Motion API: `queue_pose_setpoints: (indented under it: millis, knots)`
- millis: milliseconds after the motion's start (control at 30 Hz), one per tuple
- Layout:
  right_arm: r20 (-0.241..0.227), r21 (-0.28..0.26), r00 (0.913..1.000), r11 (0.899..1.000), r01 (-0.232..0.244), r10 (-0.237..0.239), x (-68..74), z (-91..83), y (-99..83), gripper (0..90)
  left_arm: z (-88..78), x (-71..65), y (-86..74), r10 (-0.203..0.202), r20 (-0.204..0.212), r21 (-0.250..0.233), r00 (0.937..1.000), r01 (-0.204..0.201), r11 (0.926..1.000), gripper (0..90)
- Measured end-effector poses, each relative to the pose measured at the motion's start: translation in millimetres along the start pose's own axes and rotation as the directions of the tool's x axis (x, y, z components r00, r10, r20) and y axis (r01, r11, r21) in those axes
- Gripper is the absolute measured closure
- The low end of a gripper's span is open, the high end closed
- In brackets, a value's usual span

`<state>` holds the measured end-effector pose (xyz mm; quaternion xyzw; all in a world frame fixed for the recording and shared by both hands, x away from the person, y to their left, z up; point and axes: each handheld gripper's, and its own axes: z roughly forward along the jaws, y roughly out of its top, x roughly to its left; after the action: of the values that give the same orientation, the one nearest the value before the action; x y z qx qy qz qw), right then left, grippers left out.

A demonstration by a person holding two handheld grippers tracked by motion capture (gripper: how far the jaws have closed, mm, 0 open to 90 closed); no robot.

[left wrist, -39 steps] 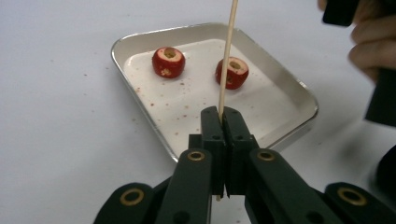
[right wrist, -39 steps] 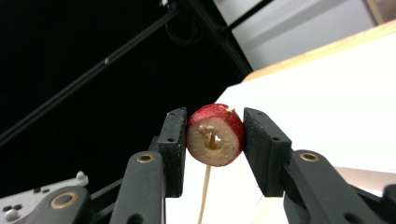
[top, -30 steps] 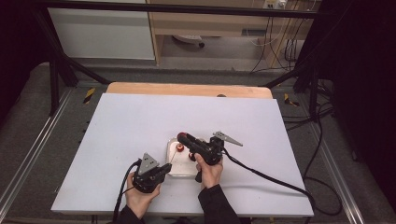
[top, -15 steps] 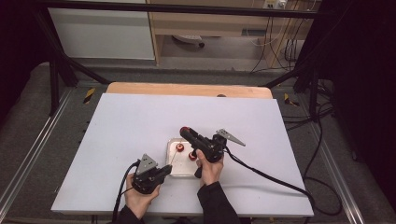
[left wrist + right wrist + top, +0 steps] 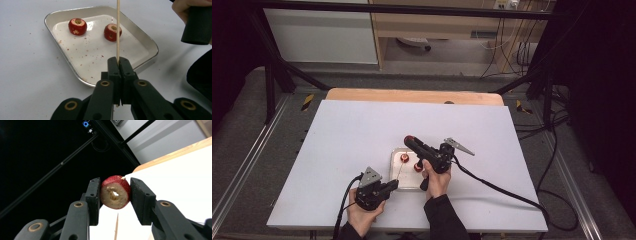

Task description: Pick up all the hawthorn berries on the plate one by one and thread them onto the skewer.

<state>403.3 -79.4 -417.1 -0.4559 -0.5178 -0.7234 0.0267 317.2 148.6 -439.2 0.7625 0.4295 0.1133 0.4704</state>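
Skewer top cut off by frame edge in my left gripper view; lower end hidden between jaws. High view: skewer too thin to trace.

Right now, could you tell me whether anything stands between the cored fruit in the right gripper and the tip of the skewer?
Nothing visible does. The right gripper holds the cored fruit above the skewer, whose tip points up at its hole across open air.

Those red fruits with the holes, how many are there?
3: two fruits lie in the tray, one at its far left, one beside the stick; the third sits between the right gripper's fingers.
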Motion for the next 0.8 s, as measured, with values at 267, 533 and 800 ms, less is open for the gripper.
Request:
queue_pose_setpoints:
  millis: [267, 533, 800]
  knots:
    - [-0.021, 0.023, 0.9998, 1.000, 0.007, -0.006, 1.7, -2.3, 5.3, 61.8, -9.7, 0.5, 1.3, 0.018, 0.007, -0.018, 0.9998, -0.017, 0.9997, 88.8]
    - [-0.027, 0.036, 0.9990, 0.999, 0.037, -0.036, 0.9, -2.4, 4.6, 61.8, -8.5, 1.8, 1.6, 0.015, 0.008, -0.008, 0.9999, -0.015, 0.9999, 88.8]
    - [-0.029, 0.049, 0.9969, 0.996, 0.075, -0.073, 1.4, -3.2, 4.7, 61.8, -8.1, 2.1, 1.9, 0.016, 0.010, -0.007, 0.9998, -0.016, 0.9999, 88.8]
